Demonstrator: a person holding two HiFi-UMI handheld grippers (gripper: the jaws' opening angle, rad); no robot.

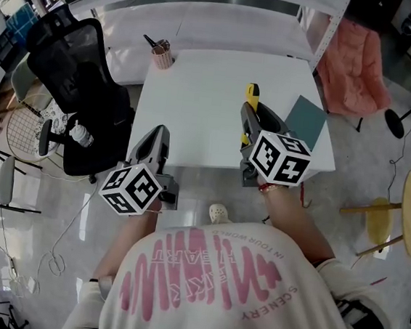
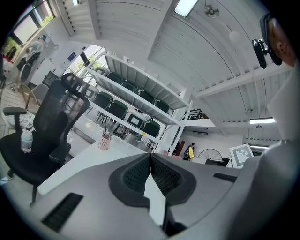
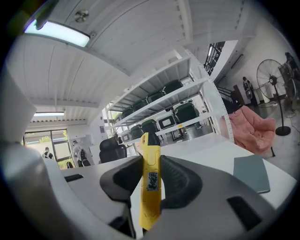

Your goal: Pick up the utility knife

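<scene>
The yellow utility knife (image 3: pixel 151 180) stands upright between the black pads of my right gripper (image 3: pixel 151 176), which is shut on it. In the head view the knife (image 1: pixel 251 95) sticks out beyond the right gripper (image 1: pixel 251 117), held above the near right part of the white table (image 1: pixel 197 108). My left gripper (image 1: pixel 161 137) hovers at the table's near left edge; in the left gripper view its pads meet at my left gripper (image 2: pixel 150 171) with nothing between them.
A pink pen cup (image 1: pixel 162 55) stands at the table's far left corner. A grey-green notebook (image 1: pixel 305 121) lies at the right edge. A black office chair (image 1: pixel 78 88) is left of the table, a pink chair (image 1: pixel 358 67) at the right, white shelving (image 1: pixel 208 0) behind.
</scene>
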